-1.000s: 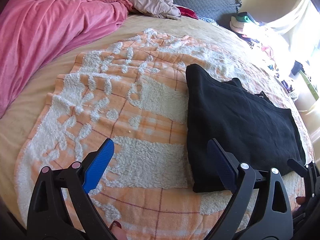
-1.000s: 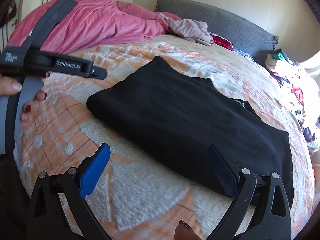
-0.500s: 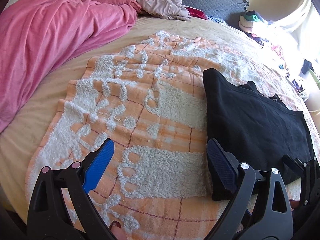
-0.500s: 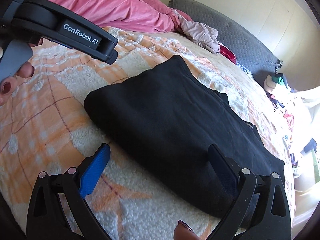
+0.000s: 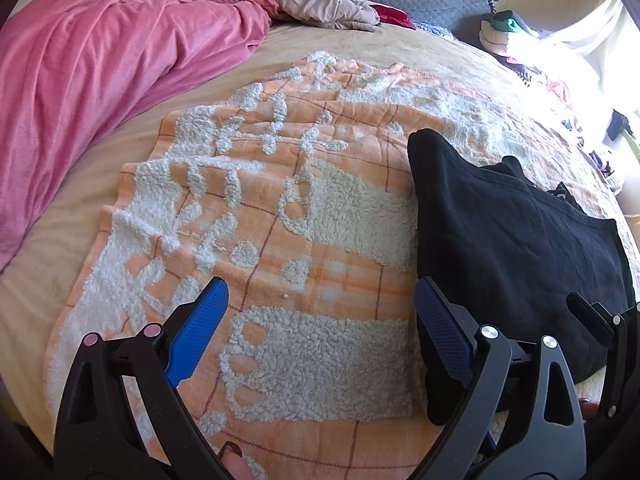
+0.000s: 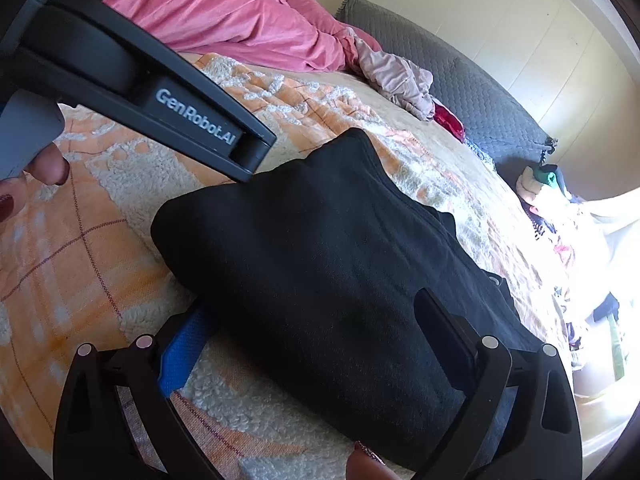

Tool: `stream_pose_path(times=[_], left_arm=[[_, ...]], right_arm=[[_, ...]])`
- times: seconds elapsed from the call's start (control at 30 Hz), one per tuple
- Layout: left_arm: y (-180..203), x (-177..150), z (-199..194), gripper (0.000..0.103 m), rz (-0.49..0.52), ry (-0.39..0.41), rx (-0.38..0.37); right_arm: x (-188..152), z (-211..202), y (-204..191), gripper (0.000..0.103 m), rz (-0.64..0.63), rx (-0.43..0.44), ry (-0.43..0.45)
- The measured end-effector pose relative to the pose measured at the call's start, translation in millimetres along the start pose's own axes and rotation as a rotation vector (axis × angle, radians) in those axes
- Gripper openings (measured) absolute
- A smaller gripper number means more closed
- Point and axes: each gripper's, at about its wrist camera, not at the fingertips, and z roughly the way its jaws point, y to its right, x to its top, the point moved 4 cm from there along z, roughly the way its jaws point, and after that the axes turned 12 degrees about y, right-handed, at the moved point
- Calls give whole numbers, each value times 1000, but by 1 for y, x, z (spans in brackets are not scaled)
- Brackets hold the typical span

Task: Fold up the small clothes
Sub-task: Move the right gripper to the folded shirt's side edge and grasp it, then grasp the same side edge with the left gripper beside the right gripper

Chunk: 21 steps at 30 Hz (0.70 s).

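Black garment point(image 6: 340, 264) lies already part-folded, a rough rectangle, flat on the orange-and-white fleece blanket point(image 5: 280, 240) spread over the bed; long axis runs from the near edge away toward the grey pillow point(image 6: 472, 88).

Right gripper point(image 6: 308, 344) sits right over the garment's near edge; jaws spread wide, nothing between them; blue left pad is low at the near-left hem, touching or just beside it, can't tell which; right finger point(image 6: 444, 328) is over the black cloth.

Left gripper point(image 5: 320, 336) is over bare blanket; jaws also wide apart, empty; garment point(image 5: 512, 248) lies to its right, its left fold edge running just beside the right pad point(image 5: 440, 332); the left pad is well clear of it.

My read: right gripper is the nearer one and better placed for the near hem; left would need to shift right to reach the near-left corner; next fold likely carries the near end away along the long axis.

Containers: none in view; loose clothes only, a pink blanket point(image 5: 100, 60) and a pale garment point(image 5: 328, 4) at the far side, well apart from the work.
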Motion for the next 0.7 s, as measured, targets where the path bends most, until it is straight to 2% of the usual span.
stream_pose_path(times=[0.13,0.2,0.27,0.37,0.5,0.57,0.7], left_arm=[[3,8,9,87,-55,-17,-50],[4,14,13,87,-102,-21,-94],[8,22,16,87,-116,-18,-129],[17,32,21,93,-114,-24,-172],[27,35,38,93,-149,-84,-243],[31,34,46,93,-159,-115,-262],[34,31,55,93,-179,-145,-286]], right_arm=[[4,0,15,95,47,-17,27],[4,0,19,85,80,-2,30],[4,-2,22,81,100,16,31],[4,-4,25,68,110,33,39],[3,-9,27,49,138,76,47],[3,-12,24,34,152,102,54],[2,-17,18,24,138,102,72]])
